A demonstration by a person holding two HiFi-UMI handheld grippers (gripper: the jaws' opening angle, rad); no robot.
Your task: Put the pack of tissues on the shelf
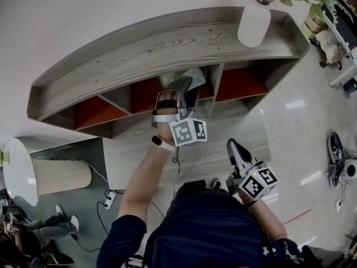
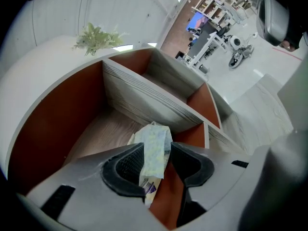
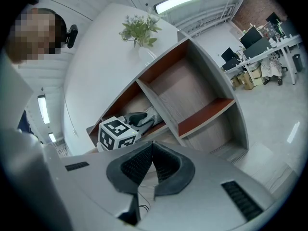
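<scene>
The pack of tissues [image 2: 153,146], pale with a faint green print, stands upright between the jaws of my left gripper [image 2: 157,152]. It leans on the left pad, and a gap shows at the right pad, so the jaws are open around it. In the head view the left gripper [image 1: 187,87] reaches into a middle compartment of the curved wooden shelf [image 1: 167,43], with the pack [image 1: 193,75] at its tips. I cannot tell whether the pack rests on the compartment floor. My right gripper [image 1: 232,145] hangs back in front of the shelf; its pads [image 3: 144,160] meet with nothing between them.
The shelf has red back walls and slanted wooden dividers [image 2: 144,97]. A white vase with a green plant [image 1: 254,24] stands on its top at the right. A round white table [image 1: 19,169] and a power strip [image 1: 110,197] are at the left, shoes [image 1: 334,147] at the right.
</scene>
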